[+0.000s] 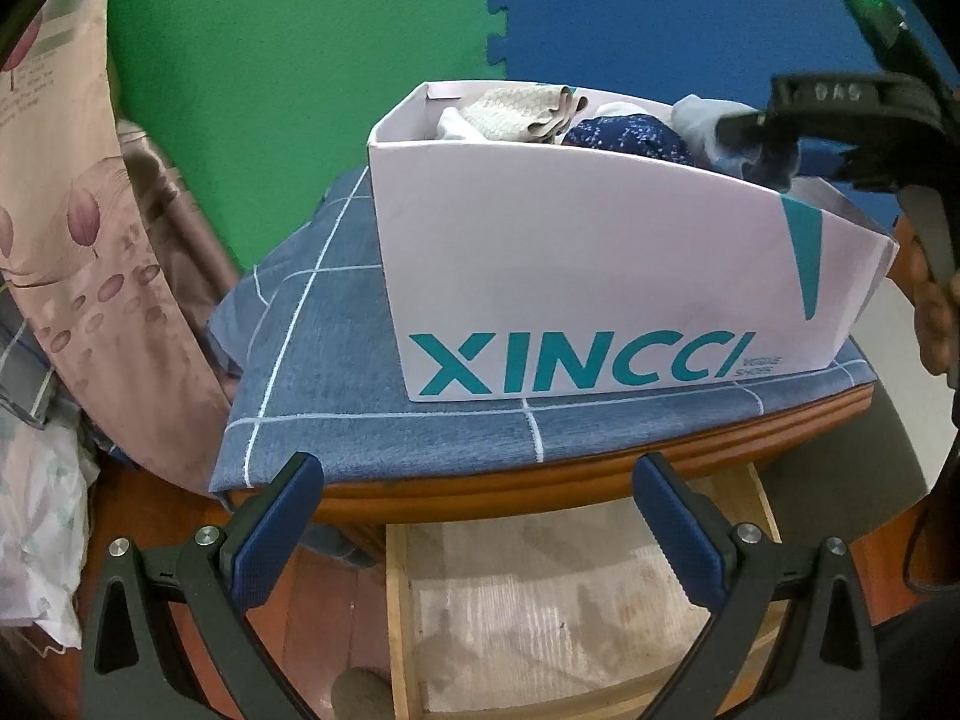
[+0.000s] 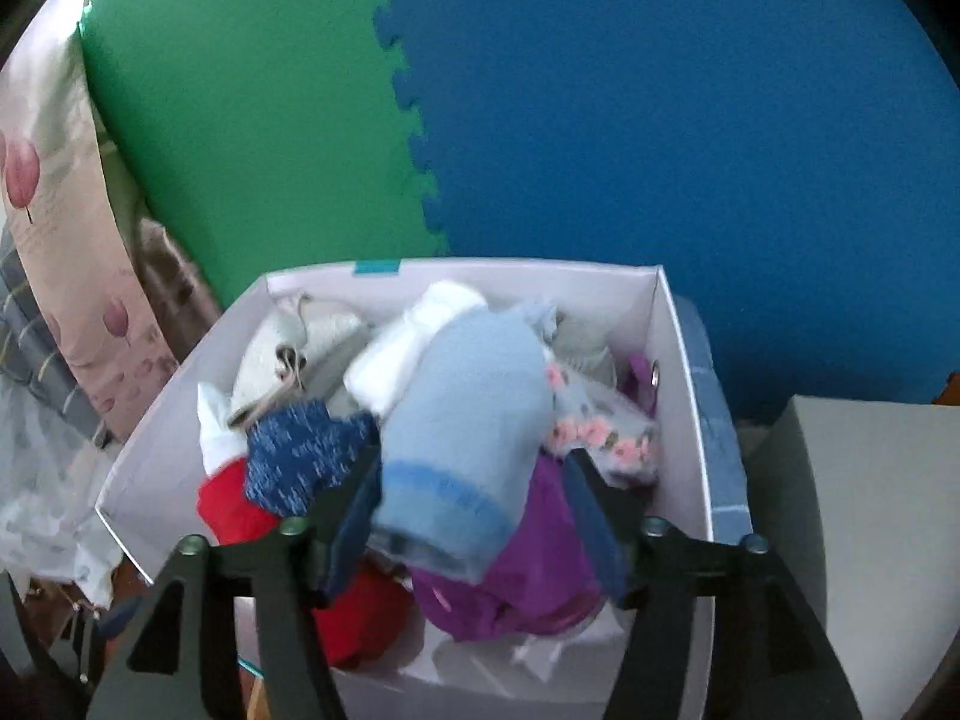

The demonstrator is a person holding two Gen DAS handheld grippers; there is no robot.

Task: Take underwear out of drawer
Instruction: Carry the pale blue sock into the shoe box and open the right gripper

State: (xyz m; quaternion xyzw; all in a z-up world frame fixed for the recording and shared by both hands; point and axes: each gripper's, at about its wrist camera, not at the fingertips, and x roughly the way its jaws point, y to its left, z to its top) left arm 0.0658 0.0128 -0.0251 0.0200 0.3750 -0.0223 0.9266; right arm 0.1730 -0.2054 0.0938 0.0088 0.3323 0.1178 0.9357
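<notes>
Right gripper (image 2: 474,510) sits over the white shoe box (image 2: 684,396), jaws spread part-way, with the light blue rolled garment (image 2: 462,432) lying between them. Pads do not appear to press it: there is a gap on the right side, and the left finger (image 2: 354,516) is at most brushing the roll's banded end. Judged: released or about to drop, not held.

Left gripper (image 1: 480,510) hangs wide apart and empty, low in front of the desk (image 1: 600,468), above the pulled-out drawer (image 1: 540,612). The drawer floor that shows is bare paper lining; no underwear visible in it from this view.

Key relation: the blue roll's long axis runs away from the right gripper, roughly along its pointing line, banded end nearest the fingers, far end resting on the heap in the box. It lies atop the pile, with a navy speckled piece (image 2: 300,456) to its left and a floral piece (image 2: 606,432) and purple cloth (image 2: 540,570) to its right. The right hand is plainly the nearer one; the left is well apart, below the box front.

In the left wrist view the right gripper (image 1: 774,138) reaches over the box rim from the right side.

Judgement: the garment is already out of the drawer and in the box.
</notes>
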